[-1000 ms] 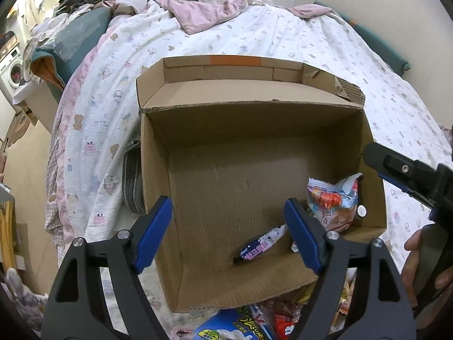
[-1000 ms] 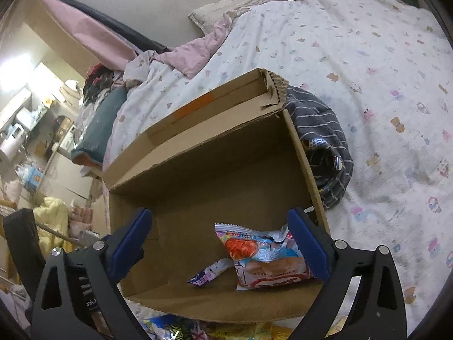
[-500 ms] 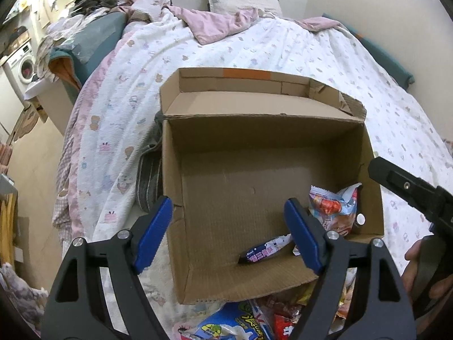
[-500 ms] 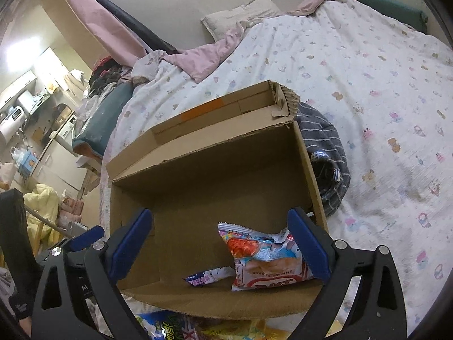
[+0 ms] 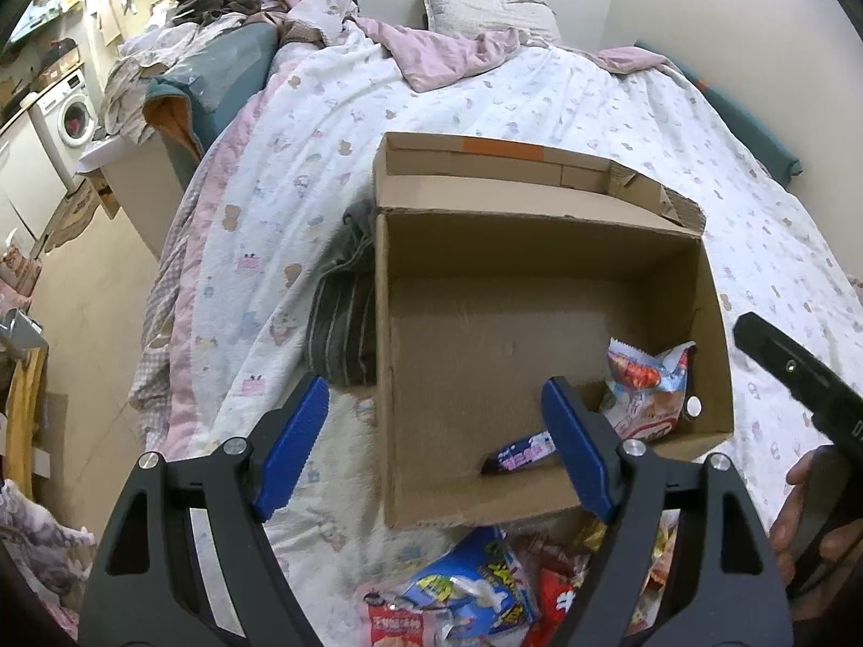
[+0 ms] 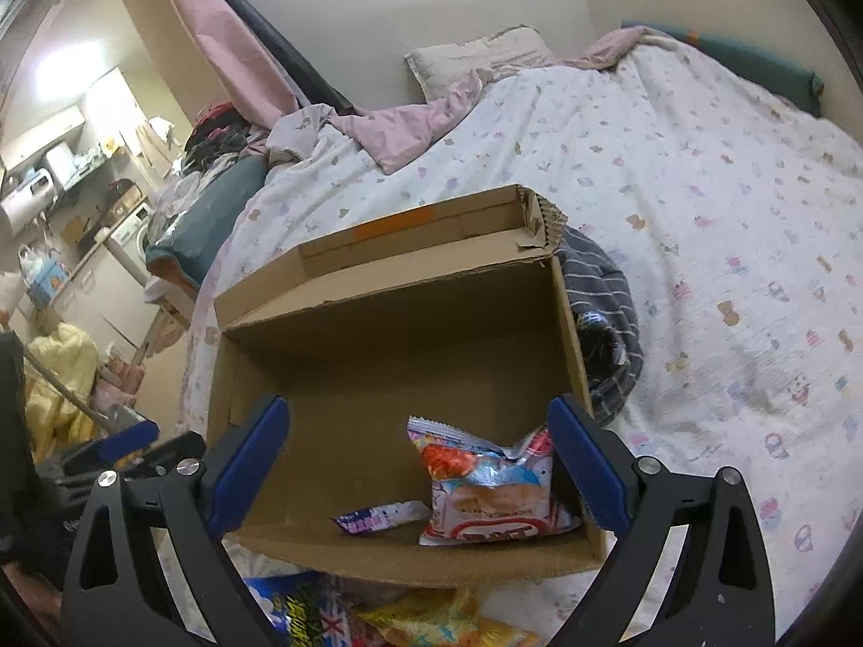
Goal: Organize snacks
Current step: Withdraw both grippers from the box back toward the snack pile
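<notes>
Both grippers, left gripper [image 5: 434, 445] and right gripper [image 6: 418, 463], hover released. Loose snack packets [image 5: 474, 587] near the cardboard box [image 5: 539, 507]: light, crinkly, slippery; pinch a sealed edge.

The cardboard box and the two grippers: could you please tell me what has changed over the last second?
Both grippers have pulled up and back from the cardboard box, so more of the bed and the loose snack pile shows. The left gripper and right gripper stayed open and empty. The snack bag and purple bar lie unmoved in the box.
</notes>
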A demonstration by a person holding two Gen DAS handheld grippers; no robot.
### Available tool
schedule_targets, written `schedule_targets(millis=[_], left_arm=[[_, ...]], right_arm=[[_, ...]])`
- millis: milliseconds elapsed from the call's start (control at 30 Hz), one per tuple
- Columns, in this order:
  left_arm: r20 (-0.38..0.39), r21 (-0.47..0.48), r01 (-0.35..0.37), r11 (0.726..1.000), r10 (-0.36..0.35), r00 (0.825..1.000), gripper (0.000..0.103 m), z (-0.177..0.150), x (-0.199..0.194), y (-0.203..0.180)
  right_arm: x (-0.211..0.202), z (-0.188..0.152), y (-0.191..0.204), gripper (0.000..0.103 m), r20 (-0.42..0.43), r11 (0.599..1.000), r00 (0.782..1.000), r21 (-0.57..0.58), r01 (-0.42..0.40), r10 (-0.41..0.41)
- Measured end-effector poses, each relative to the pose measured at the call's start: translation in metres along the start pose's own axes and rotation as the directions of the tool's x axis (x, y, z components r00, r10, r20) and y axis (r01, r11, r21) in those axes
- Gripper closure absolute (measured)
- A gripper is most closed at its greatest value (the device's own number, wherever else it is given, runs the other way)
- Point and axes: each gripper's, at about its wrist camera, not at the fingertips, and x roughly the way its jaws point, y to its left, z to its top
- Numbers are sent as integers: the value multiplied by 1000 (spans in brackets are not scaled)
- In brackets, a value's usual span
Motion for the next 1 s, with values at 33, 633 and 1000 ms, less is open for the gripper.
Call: schedule_targets(millis=[33,633,1000], left_arm=[[-1,-5,0,1000,0,1000,24,-2,-2,1],[-10,-6,38,999,-38,999,24,-26,-54,9],[-20,-12,26,1000,-27,999,24,-58,-63,17]], right_arm=[[-3,-2,-1,4,2,1000,1000,2,4,-4],[-73,-27,23,4,-15,996,997,23,-82,82],[-115,-60,16,4,65,1000,998,15,-3,2]])
